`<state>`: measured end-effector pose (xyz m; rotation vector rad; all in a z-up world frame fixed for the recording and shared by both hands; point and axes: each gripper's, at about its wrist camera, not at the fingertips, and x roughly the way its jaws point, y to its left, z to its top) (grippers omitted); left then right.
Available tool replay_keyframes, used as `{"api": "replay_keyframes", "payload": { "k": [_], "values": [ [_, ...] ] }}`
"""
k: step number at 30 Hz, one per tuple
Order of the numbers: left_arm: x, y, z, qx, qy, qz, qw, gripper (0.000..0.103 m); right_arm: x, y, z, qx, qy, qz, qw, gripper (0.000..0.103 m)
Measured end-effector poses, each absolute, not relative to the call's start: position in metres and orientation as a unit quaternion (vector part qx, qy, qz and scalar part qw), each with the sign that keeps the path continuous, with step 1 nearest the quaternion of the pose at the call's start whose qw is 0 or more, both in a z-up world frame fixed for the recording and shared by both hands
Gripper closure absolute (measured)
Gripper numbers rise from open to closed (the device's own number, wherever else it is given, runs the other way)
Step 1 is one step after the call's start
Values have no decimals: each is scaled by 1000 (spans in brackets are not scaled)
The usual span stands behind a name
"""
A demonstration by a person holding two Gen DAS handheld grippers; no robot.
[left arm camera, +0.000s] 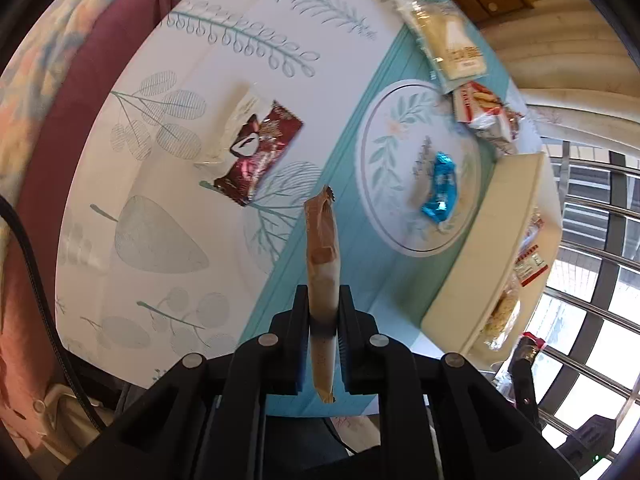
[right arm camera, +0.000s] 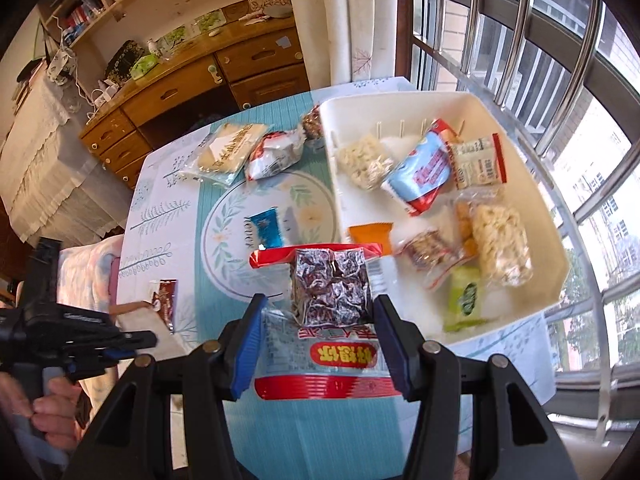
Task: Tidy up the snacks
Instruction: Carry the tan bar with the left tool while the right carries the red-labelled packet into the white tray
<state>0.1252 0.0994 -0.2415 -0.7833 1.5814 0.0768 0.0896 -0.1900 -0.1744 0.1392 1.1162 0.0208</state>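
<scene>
Nearby, white bin (right arm camera: 516,120) rim beside table edge (right arm camera: 532,332).

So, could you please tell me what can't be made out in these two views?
- Left wrist view: the bin shows only its outer wall; that wall hides most of its contents.
- Left wrist view: the brown packet in the left gripper is edge-on, so its print is unreadable.
- Right wrist view: the left gripper is blurred, its fingers indistinct.
- Right wrist view: the red-edged packet hides the tablecloth beneath.
</scene>
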Motion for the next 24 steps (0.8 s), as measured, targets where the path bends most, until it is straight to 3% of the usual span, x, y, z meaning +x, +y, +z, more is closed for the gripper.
{"api": "replay_keyframes", "payload": {
  "k": [10,24],
  "values": [
    [132,24,-184,-353,625,-13,696,92,103,-235,-176,25,529,33,847,49],
    [149,-77,-159,-339,564,-112,745,92,115,-284,-176,-35,516,44,855,48]
  ]
}}
